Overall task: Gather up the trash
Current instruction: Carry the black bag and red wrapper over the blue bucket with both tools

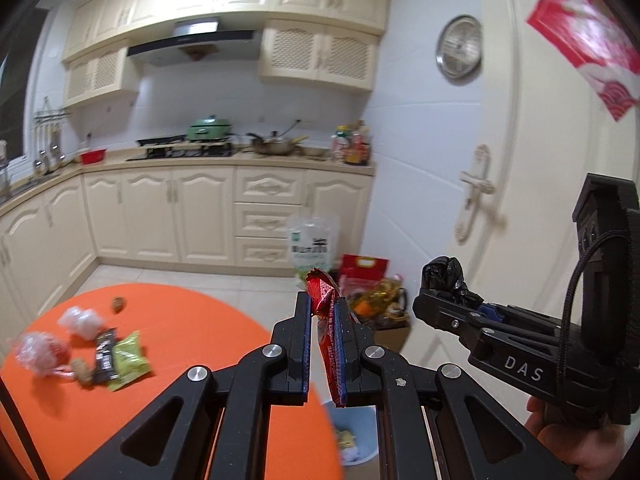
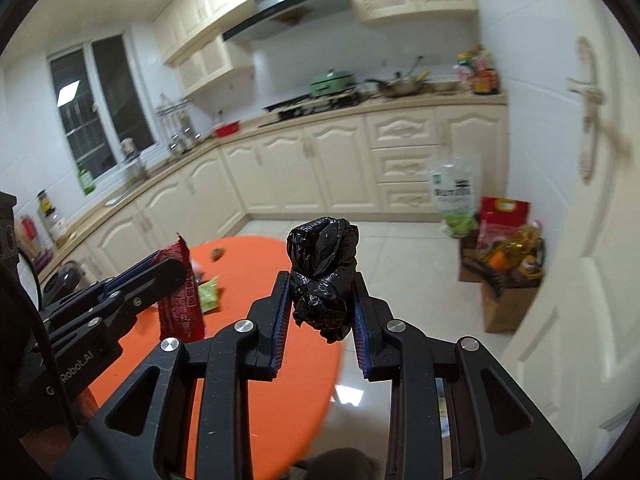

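My left gripper (image 1: pixel 323 308) is shut on a red snack wrapper (image 1: pixel 326 300), held in the air past the right edge of the round orange table (image 1: pixel 180 360). Below it stands a light blue trash bin (image 1: pixel 356 436) with some litter inside. My right gripper (image 2: pixel 322 292) is shut on a crumpled black plastic bag (image 2: pixel 322 268), also off the table edge; it shows in the left wrist view (image 1: pixel 444 280). On the table lie a green packet (image 1: pixel 129 356), a black wrapper (image 1: pixel 105 354), clear plastic wads (image 1: pixel 80 320) and nut shells (image 1: pixel 118 304).
Cream kitchen cabinets (image 1: pixel 168 216) and a counter with a stove and pans run along the back. A cardboard box of groceries (image 2: pixel 504 280) and a clear bag (image 2: pixel 456 196) stand on the floor by the white door (image 1: pixel 500 184).
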Demonstrator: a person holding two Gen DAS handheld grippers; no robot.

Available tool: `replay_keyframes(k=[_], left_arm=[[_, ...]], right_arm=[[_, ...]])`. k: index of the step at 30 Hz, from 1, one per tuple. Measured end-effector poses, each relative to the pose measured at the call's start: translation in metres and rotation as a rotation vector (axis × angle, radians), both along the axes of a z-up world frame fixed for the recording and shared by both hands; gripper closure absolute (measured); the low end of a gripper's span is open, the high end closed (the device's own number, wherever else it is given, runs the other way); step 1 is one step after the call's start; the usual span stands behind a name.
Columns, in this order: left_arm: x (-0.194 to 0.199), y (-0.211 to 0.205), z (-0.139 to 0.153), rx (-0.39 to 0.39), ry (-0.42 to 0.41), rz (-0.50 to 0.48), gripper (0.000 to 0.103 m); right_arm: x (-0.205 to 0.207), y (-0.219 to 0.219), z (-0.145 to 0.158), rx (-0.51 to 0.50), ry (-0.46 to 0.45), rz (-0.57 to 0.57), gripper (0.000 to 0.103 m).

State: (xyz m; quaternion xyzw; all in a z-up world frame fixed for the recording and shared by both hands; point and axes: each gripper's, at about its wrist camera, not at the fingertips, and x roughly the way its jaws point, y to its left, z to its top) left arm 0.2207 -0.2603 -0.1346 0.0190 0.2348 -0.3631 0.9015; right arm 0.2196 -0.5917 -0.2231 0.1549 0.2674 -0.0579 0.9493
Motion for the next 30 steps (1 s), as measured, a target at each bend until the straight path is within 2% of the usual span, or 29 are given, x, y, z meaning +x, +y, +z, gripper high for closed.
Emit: replay_keyframes(k=[7,10,17,30], left_arm=[[-0.005,-0.052,-0.012,0.012,0.025,-0.080,0.097],[-0.003,-0.080,-0.024,0.045,0.048,-0.094,0.097],[0.022,-0.137,-0.056,0.100,0.126,-0.131,0.097],[0.102,-0.247,-0.122,0.242,0.267,-0.144,0.097]], right_arm=[[-0.028,-0.053,-0.008,0.009,0.024,-0.098,0.077],[-0.033,-0.073,-0.020,0.022,0.052,-0.129,0.077],[-0.030,-0.118,-0.073,0.073,0.160,-0.185,0.077],[0.006,-0.168,-0.166,0.200,0.307,-0.179,0.077]])
